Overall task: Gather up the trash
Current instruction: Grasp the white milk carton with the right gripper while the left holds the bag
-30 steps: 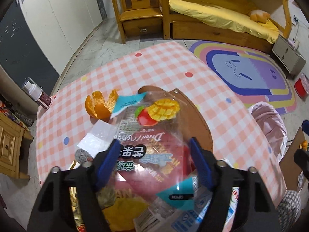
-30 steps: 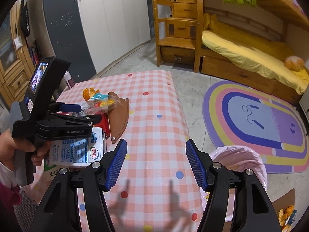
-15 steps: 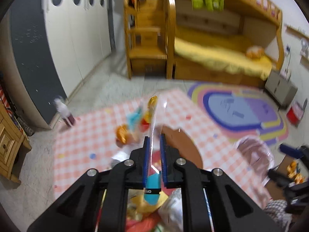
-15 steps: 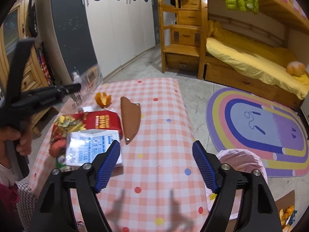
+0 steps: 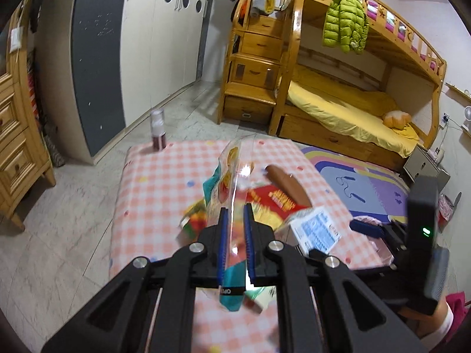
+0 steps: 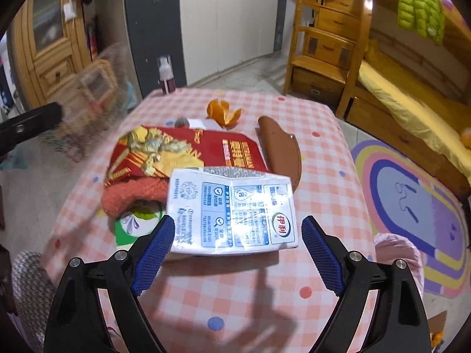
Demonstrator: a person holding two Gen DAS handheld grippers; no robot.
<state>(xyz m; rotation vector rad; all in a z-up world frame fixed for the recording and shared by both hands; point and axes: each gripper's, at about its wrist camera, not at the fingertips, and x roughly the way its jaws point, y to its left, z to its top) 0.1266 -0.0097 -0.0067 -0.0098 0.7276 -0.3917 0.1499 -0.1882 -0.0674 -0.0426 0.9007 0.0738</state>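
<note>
My left gripper (image 5: 234,220) is shut on a clear dried-mango bag (image 5: 232,176) and holds it upright above the checked table (image 5: 153,182). My right gripper (image 6: 237,235) is open and empty, its fingers on either side of a white and blue milk pouch (image 6: 232,209) lying on the table (image 6: 323,158). Behind the pouch lie a red snack bag (image 6: 188,150), an orange cloth (image 6: 132,197), orange peel (image 6: 223,111) and a brown sheath (image 6: 279,144). The left gripper and its blurred bag show at the left of the right wrist view (image 6: 88,94).
A small spray bottle (image 6: 165,73) stands at the table's far edge. A pink-lined trash bag (image 6: 397,253) sits on the floor to the table's right, beside a rainbow rug (image 6: 412,194). A bunk bed (image 5: 353,94) and wardrobes (image 5: 117,44) line the room.
My left gripper closed on the dried-mango bag and lifted it off the table. My right gripper moved forward and down over the milk pouch, still open.
</note>
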